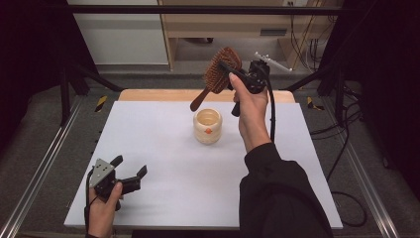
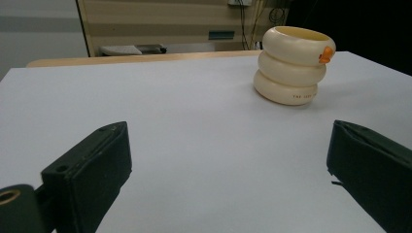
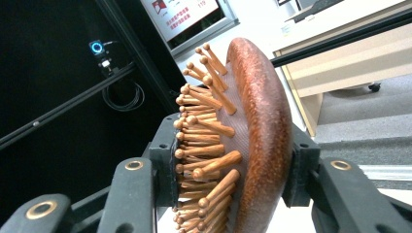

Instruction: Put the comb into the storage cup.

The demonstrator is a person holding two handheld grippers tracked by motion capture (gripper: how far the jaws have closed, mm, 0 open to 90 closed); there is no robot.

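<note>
One wooden hairbrush point(image 1: 218, 74), reddish-brown with peg bristles, is pinched at its oval head by the right gripper point(image 1: 236, 74), held aloft above a cream ringed cup point(image 1: 207, 126), handle angled down. Left gripper point(image 1: 130, 171) rests spread, apparently on the white table point(image 1: 163, 163).

White tabletop point(image 1: 163, 163), pale wooden strip point(image 1: 148, 95) along far edge. Cream ringed cup point(image 1: 207, 126) upright near table centre, small orange duck bill on side, tiny orange lettering on lowest ring. Aluminium rails point(image 1: 39, 173) flank table on grey floor. Yellow-black hazard tape point(image 1: 101, 102) at far left corner. Light wood cabinet point(image 1: 223, 25) behind. Black cables point(image 1: 346, 148) trail on floor at right. Blue-lit ring device point(image 3: 96, 47) on dark frame, coiled cable point(image 3: 121, 97) below it.
</note>
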